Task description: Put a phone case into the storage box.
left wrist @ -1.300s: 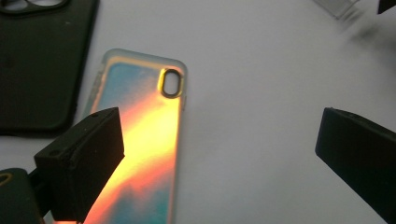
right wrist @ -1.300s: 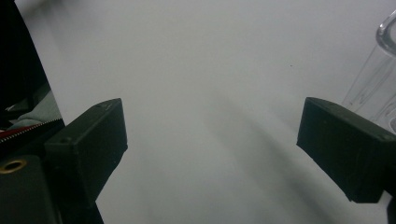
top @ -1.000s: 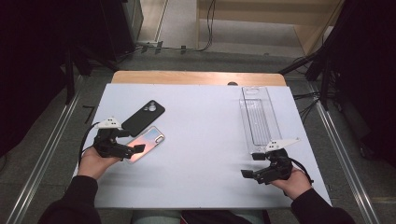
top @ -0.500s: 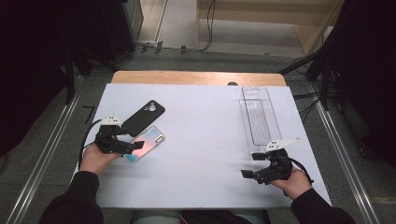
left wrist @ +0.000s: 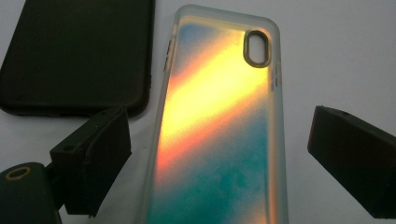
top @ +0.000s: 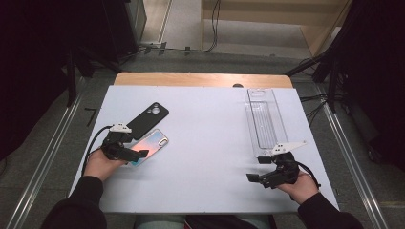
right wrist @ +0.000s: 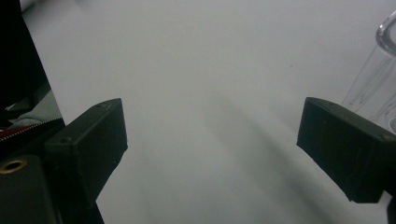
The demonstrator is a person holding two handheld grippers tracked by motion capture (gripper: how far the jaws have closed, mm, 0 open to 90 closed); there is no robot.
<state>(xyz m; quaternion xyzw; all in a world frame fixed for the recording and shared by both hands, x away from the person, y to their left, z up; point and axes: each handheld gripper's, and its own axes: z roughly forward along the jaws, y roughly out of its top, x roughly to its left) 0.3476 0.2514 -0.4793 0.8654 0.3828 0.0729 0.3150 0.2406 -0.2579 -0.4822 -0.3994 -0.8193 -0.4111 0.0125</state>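
An iridescent orange-and-teal phone case (top: 152, 144) (left wrist: 219, 140) lies flat on the white table (top: 210, 138), left of centre. My left gripper (top: 133, 149) (left wrist: 219, 158) is open, with one jaw on each side of the case's near end; I cannot tell whether they touch it. A black phone case (top: 149, 119) (left wrist: 79, 51) lies just beyond, close against the iridescent one. At the front right my right gripper (top: 257, 168) (right wrist: 210, 149) stands open over bare table with nothing between its jaws.
A long clear plastic tray (top: 265, 119) (right wrist: 378, 79) lies at the right of the table, just beyond the right gripper. A wooden strip (top: 200, 79) runs along the table's far edge. Cables lie on the floor behind.
The left gripper has edged a little to the right along the iridescent case. The right gripper and the other things have not moved.
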